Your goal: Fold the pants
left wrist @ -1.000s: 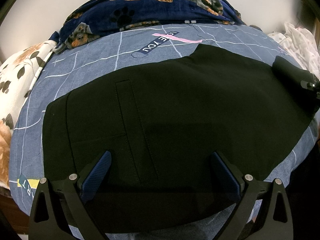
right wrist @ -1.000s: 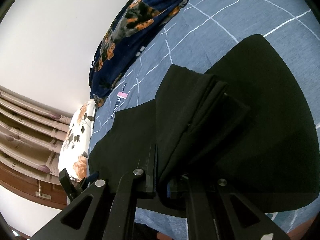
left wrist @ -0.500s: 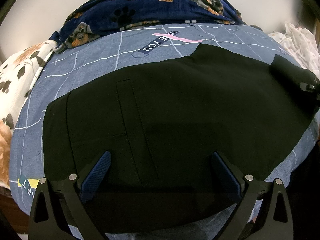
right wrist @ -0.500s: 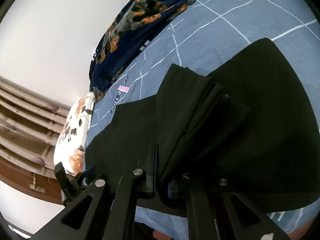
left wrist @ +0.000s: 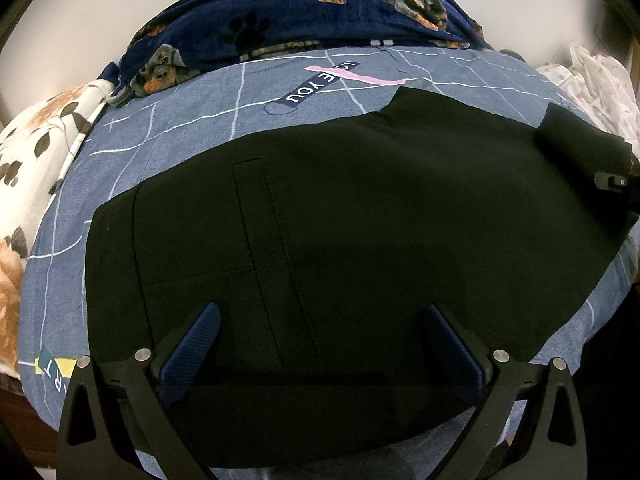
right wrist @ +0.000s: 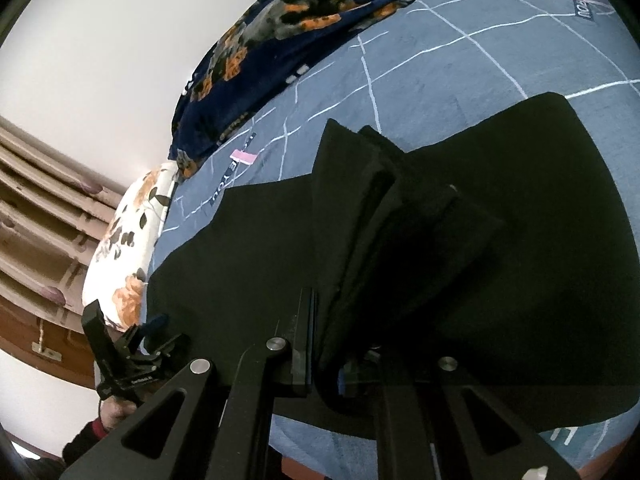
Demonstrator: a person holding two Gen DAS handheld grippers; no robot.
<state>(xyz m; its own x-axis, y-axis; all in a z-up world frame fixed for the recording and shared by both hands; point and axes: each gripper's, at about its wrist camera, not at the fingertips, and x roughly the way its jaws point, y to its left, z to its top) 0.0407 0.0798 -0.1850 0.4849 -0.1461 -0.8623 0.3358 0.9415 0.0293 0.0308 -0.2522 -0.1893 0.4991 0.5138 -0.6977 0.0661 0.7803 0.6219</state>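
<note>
Covering bedsheet (left wrist: 180,128): pants (left wrist: 360,220) | left tongs (left wrist: 320,320) released | right tongs (right wrist: 340,344) grasping pants

Bedsheet (left wrist: 192,128) beyond pants (left wrist: 360,220) lies open — blanket (left wrist: 320,12) (heaped) bounds it.

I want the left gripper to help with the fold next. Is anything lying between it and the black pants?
Nothing visible. The left gripper has its jaws open directly over the black pants, which lie flat on the blue bedsheet. The right gripper already pinches a lifted end of them at the far side.
</note>
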